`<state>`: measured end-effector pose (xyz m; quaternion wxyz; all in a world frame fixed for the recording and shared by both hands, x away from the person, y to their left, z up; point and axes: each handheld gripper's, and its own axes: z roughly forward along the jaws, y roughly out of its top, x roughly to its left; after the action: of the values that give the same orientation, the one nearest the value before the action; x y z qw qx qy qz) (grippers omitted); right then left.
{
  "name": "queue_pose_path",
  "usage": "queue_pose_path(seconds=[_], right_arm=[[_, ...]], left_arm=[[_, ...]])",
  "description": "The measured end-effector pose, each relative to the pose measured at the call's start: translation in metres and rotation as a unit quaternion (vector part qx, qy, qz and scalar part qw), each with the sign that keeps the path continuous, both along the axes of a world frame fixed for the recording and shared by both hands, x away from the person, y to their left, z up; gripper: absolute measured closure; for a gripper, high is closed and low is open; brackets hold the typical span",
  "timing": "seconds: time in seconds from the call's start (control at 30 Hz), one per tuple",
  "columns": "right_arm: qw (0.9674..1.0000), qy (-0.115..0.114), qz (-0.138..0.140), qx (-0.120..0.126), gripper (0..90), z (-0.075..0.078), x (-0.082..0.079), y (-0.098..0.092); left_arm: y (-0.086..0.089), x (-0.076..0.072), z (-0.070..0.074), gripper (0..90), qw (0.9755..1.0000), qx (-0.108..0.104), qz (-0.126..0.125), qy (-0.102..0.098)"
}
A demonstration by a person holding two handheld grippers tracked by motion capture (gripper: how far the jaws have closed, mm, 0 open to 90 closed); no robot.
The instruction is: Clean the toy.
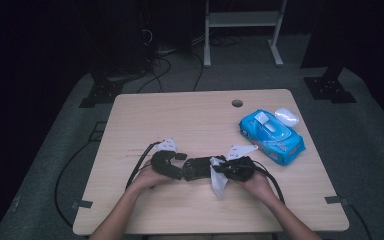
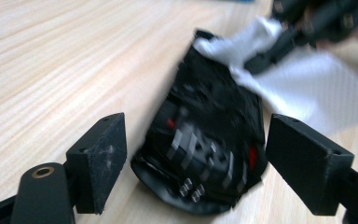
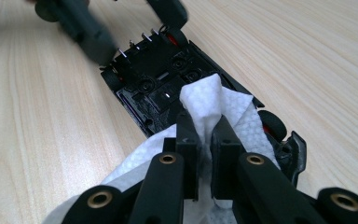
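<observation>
High view, table: a pale wooden table [image 1: 145, 120] is carrying everything, with a round cable hole near its far edge.
High view, toy car: a black toy car [image 1: 198, 167] is lying near the table's front edge, between the two grippers.
High view, left gripper: the left gripper [image 1: 176, 165] is sitting at the car's left end, the person's left hand [image 1: 147, 178] wrapping its body.
High view, right gripper: the right gripper [image 1: 220, 167] is meeting the car's right end and pinching a white wipe [image 1: 218, 182] that is hanging toward the front edge.
High view, far right: a blue wipe pack [image 1: 271, 131] is lying well apart from the car, with a small white object just beside its far corner.
Left gripper view, jaws: the left gripper's [image 2: 193, 140] jaws are standing apart on either side of the blurred car [image 2: 205, 144], not pressing on it; the car is resting on the wood.
Left gripper view, beyond: the wipe [image 2: 307, 88] is draping over the car's far end, with the other gripper behind it.
Right gripper view, jaws: the right gripper [image 3: 204, 135] is clamping closed on a bunched fold of the wipe [image 3: 205, 100].
Right gripper view, car: the car [image 3: 163, 79] is lying underside up, and the wipe is touching its chassis.
</observation>
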<state>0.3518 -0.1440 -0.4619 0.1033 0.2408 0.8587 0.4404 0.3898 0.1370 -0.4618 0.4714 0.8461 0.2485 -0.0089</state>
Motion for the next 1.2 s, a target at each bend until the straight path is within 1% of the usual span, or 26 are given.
queue_pose_path(seconds=[0.03, 0.07, 0.1, 0.13, 0.17, 0.2, 0.23, 0.27, 0.3, 0.33, 0.37, 0.53, 0.57, 0.6, 0.67, 0.7, 0.73, 0.8, 0.83, 0.87, 0.93, 0.97, 1.03, 1.07, 1.17, 1.2], right_arm=[[1.0, -0.003, 0.002, -0.003, 83.8, 0.0, 0.0, 0.0], [1.0, -0.003, 0.002, -0.003, 83.8, 0.0, 0.0, 0.0], [1.0, -0.003, 0.003, -0.003, 83.8, 0.0, 0.0, 0.0], [1.0, -0.003, 0.003, -0.003, 83.8, 0.0, 0.0, 0.0], [1.0, -0.002, 0.003, -0.002, 83.7, 0.0, 0.0, 0.0], [1.0, -0.002, 0.005, -0.001, 83.7, 0.0, 0.0, 0.0], [1.0, -0.003, 0.007, -0.002, 83.7, 0.0, -0.001, 0.0], [1.0, -0.003, 0.007, -0.002, 83.7, 0.0, -0.001, 0.0], [1.0, -0.002, 0.006, -0.002, 83.7, 0.0, -0.002, 0.0], [1.0, -0.002, 0.006, -0.002, 83.7, 0.0, -0.002, 0.0], [1.0, -0.006, 0.006, -0.004, 83.7, 0.0, -0.002, 0.001], [0.9999, -0.012, 0.002, -0.004, 83.7, 0.0, -0.004, 0.001], [0.9999, -0.013, -0.001, -0.005, 83.6, 0.0, -0.005, 0.002], [0.9999, -0.013, -0.001, -0.005, 83.6, 0.0, -0.005, 0.002], [0.9999, -0.012, -0.001, -0.004, 83.6, 0.0, -0.006, 0.001], [1.0, -0.006, -0.003, 0.001, 83.7, 0.0, -0.006, 0.001], [1.0, -0.004, -0.003, 0.003, 83.7, 0.0, -0.006, 0.0], [1.0, -0.003, -0.001, 0.003, 83.7, 0.001, -0.006, 0.0], [1.0, 0.0, 0.002, 0.002, 83.8, 0.002, -0.006, -0.001], [1.0, 0.0, 0.002, 0.002, 83.8, 0.002, -0.006, -0.001], [1.0, -0.001, 0.0, 0.002, 83.8, 0.003, -0.007, -0.001], [1.0, -0.003, -0.001, 0.001, 83.8, 0.005, -0.008, -0.001], [0.9999, -0.008, -0.002, 0.006, 83.8, 0.008, -0.008, -0.001], [0.9999, -0.01, -0.003, 0.009, 83.8, 0.011, -0.008, -0.001], [0.9997, -0.016, -0.007, 0.018, 83.8, 0.02, -0.006, 0.0], [0.9996, -0.02, -0.007, 0.019, 83.8, 0.023, -0.004, 0.001]], left_arm=[[-0.002, 0.003, -0.002, 21.2, 1.0, 0.001, 0.005, 0.007], [-0.002, 0.003, -0.002, 21.7, 1.0, 0.001, 0.005, 0.007], [-0.003, 0.006, -0.008, 22.4, 0.9996, 0.005, 0.006, 0.027], [-0.003, 0.006, -0.008, 21.3, 0.9996, 0.005, 0.006, 0.027], [-0.003, 0.008, -0.01, 21.3, 0.9991, 0.002, 0.003, 0.043], [-0.002, 0.009, -0.012, 21.5, 0.9987, 0.003, -0.001, 0.052], [-0.001, 0.011, -0.013, 21.5, 0.9975, 0.0, 0.0, 0.07], [-0.001, 0.011, -0.013, 22.3, 0.9975, 0.0, 0.0, 0.07], [-0.001, 0.011, -0.013, 25.4, 0.9971, -0.007, -0.006, 0.075], [-0.001, 0.011, -0.013, 26.6, 0.9971, -0.007, -0.006, 0.075], [-0.001, 0.011, -0.013, 26.8, 0.9966, -0.004, -0.005, 0.082], [0.0, 0.011, -0.013, 28.0, 0.9966, -0.007, -0.005, 0.081], [0.0, 0.01, -0.012, 28.0, 0.9974, -0.001, -0.01, 0.071], [0.0, 0.01, -0.012, 28.1, 0.9974, -0.001, -0.01, 0.071], [-0.002, 0.007, -0.01, 28.2, 0.9984, 0.002, -0.011, 0.056], [-0.003, 0.004, -0.008, 28.2, 0.999, 0.007, -0.014, 0.042], [-0.003, 0.004, -0.008, 28.3, 0.999, 0.007, -0.014, 0.042], [-0.004, 0.0, -0.006, 28.3, 0.9996, 0.012, -0.015, 0.02], [-0.005, -0.006, -0.005, 28.3, 0.9997, 0.018, -0.016, -0.005], [-0.005, -0.006, -0.005, 28.4, 0.9997, 0.018, -0.016, -0.005], [-0.006, -0.012, -0.003, 28.5, 0.999, 0.025, -0.016, -0.033], [-0.007, -0.015, -0.002, 28.4, 0.9982, 0.029, -0.018, -0.049], [-0.008, -0.021, -0.001, 28.5, 0.9966, 0.035, -0.018, -0.072], [-0.009, -0.023, -0.001, 28.5, 0.9952, 0.039, -0.02, -0.087], [-0.013, -0.031, 0.001, 28.7, 0.9877, 0.061, -0.021, -0.143], [-0.014, -0.033, 0.002, 28.9, 0.9852, 0.069, -0.021, -0.155]])
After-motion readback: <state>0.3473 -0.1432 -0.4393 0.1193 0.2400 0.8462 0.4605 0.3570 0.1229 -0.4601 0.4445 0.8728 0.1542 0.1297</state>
